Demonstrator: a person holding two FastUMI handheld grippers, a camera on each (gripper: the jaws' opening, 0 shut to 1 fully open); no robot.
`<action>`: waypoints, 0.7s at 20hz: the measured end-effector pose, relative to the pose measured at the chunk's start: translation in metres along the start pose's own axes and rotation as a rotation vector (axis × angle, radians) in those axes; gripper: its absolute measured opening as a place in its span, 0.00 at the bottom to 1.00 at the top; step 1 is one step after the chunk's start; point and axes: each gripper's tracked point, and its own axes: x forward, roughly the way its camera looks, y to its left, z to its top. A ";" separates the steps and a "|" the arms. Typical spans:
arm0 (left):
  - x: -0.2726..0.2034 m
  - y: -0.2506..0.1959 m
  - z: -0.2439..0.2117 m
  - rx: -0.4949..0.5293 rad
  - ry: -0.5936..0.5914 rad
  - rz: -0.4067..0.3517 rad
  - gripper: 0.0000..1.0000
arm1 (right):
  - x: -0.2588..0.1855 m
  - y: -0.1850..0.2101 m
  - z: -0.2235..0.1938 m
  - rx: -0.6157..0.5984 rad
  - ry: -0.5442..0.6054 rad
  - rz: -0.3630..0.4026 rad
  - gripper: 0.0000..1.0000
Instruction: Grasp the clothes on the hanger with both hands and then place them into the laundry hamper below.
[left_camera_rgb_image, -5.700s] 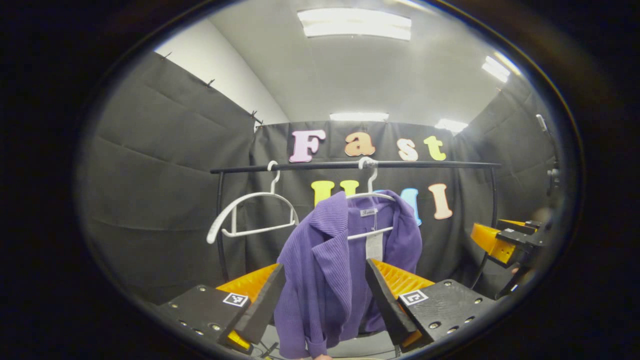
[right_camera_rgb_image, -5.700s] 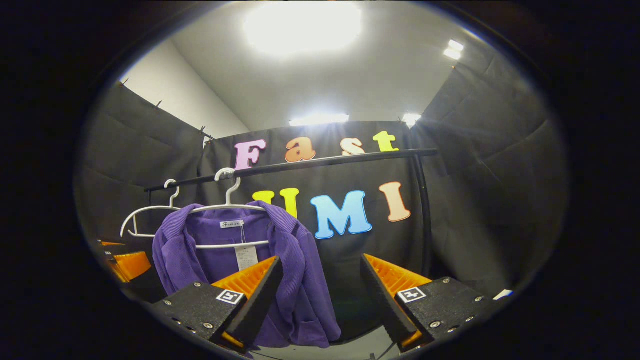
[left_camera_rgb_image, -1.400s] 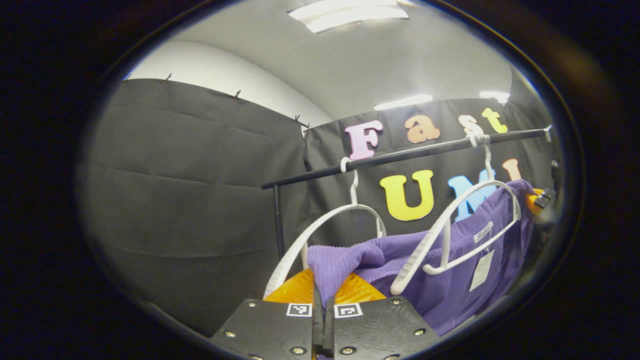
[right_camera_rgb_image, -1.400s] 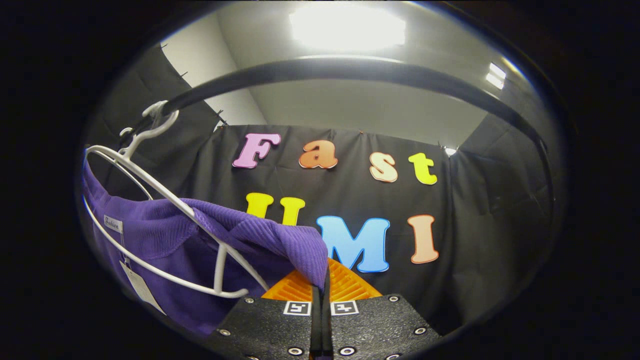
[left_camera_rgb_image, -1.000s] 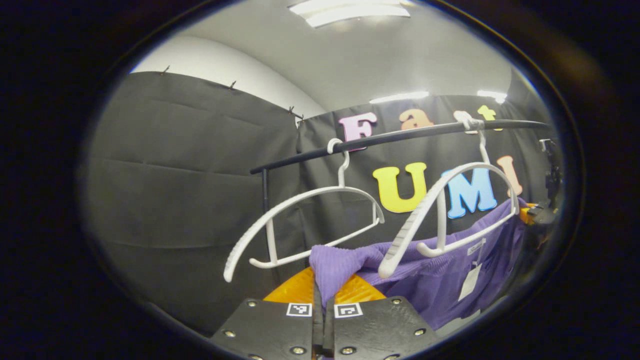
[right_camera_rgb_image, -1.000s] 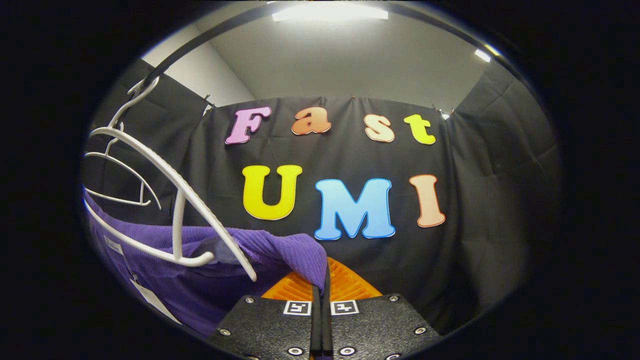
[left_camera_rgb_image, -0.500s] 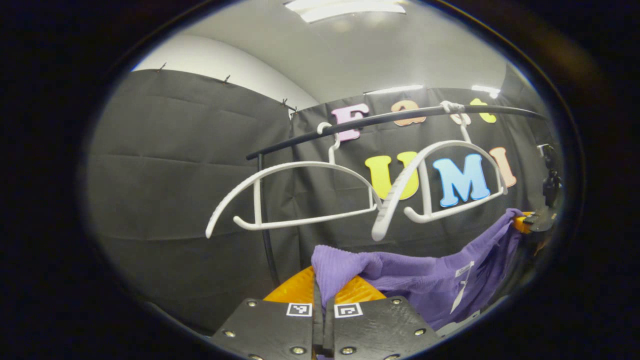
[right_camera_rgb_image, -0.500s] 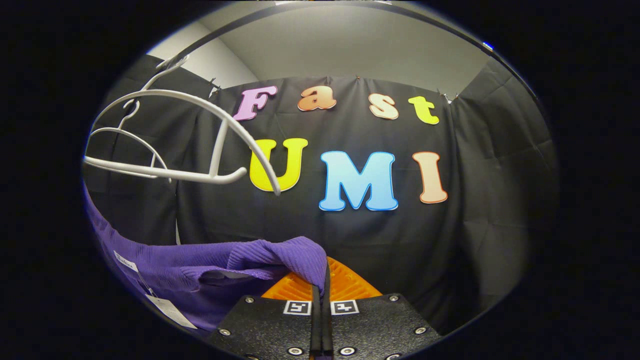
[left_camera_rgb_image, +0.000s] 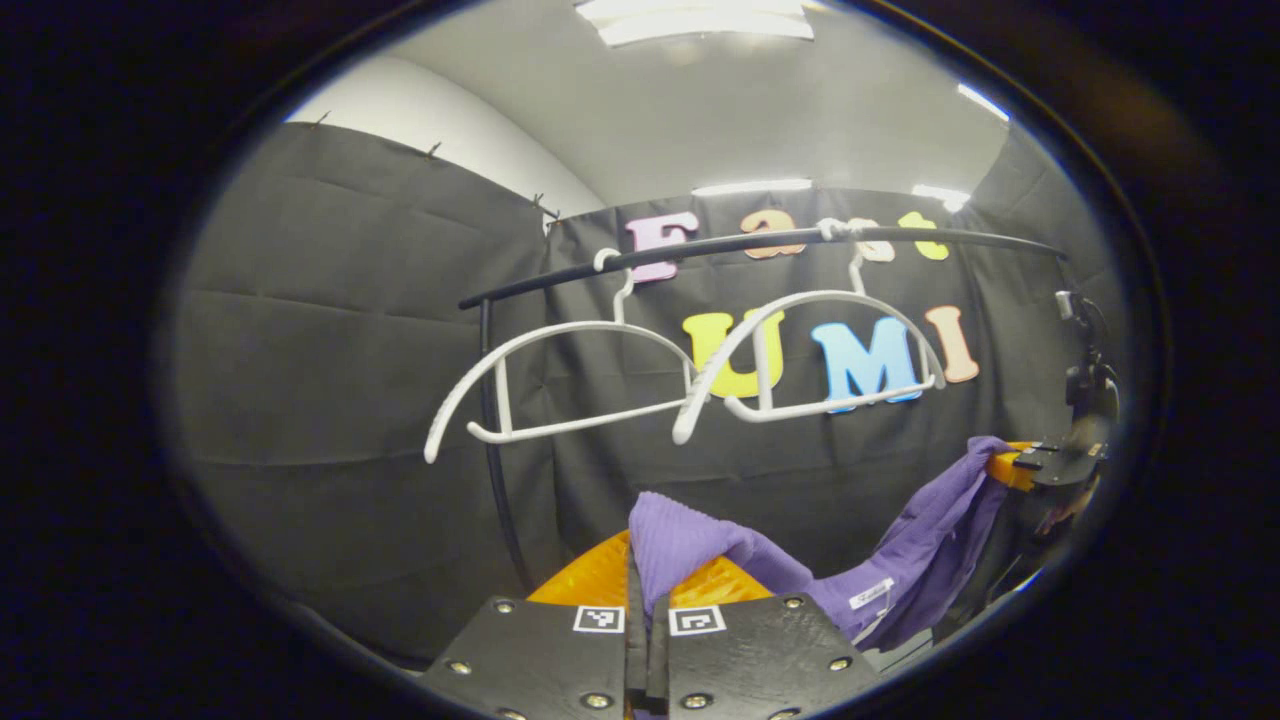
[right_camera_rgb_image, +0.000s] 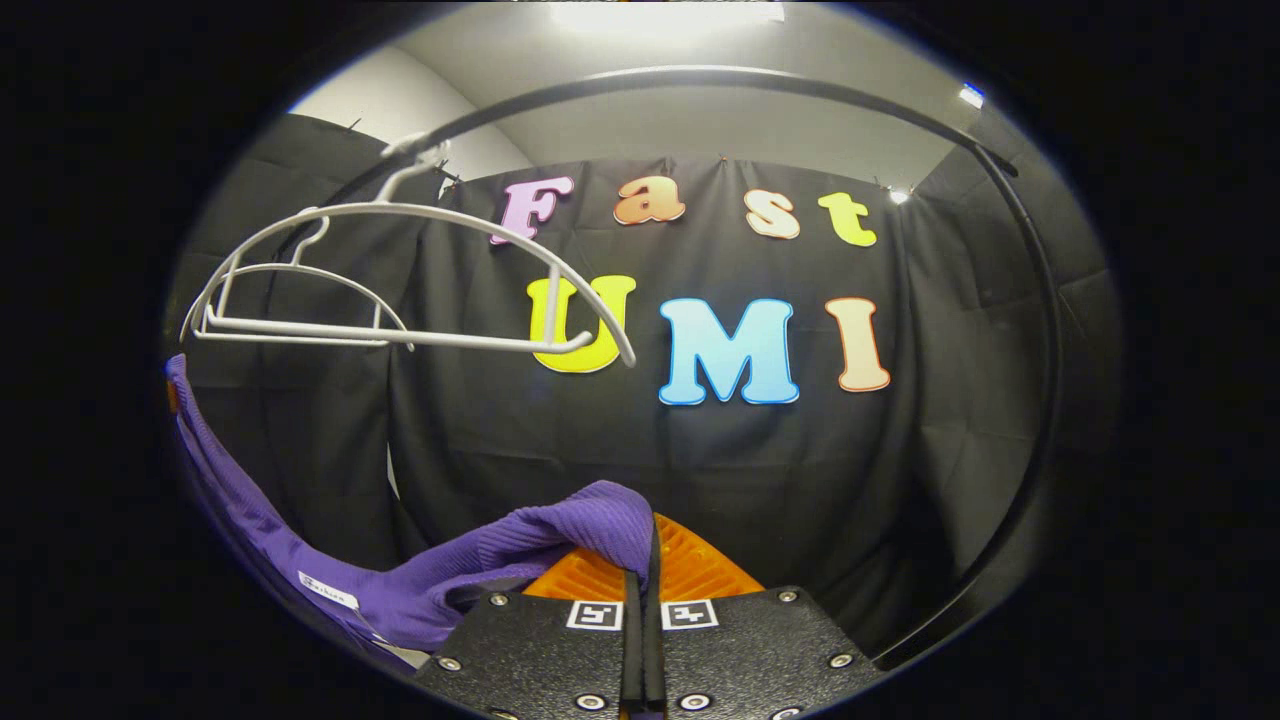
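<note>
Below the rail (left_camera_rgb_image: 760, 242), at six o'clock in each view, my left gripper (left_camera_rgb_image: 647, 600) and right gripper (right_camera_rgb_image: 640, 570) each pinch the purple garment (left_camera_rgb_image: 900, 560). It sags between them, clear of both white hangers (left_camera_rgb_image: 800, 350) at twelve.

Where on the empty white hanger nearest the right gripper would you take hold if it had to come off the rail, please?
I would grip the nearer white hanger on its straight bottom bar, coming from below with the jaws across the bar. It hangs bare and level from the black rail, and the thin bar is its lowest, most open part. Both grippers are shut on the purple cardigan, so one must release first.
</note>
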 end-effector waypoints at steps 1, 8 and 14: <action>-0.006 -0.004 0.004 -0.001 -0.012 -0.023 0.01 | -0.011 0.007 0.005 0.003 -0.006 0.004 0.00; -0.044 -0.021 0.042 -0.023 -0.087 -0.165 0.00 | -0.095 0.062 0.043 0.017 -0.077 0.042 0.00; -0.071 -0.025 0.044 -0.053 -0.103 -0.272 0.01 | -0.155 0.108 0.060 0.048 -0.099 0.076 0.00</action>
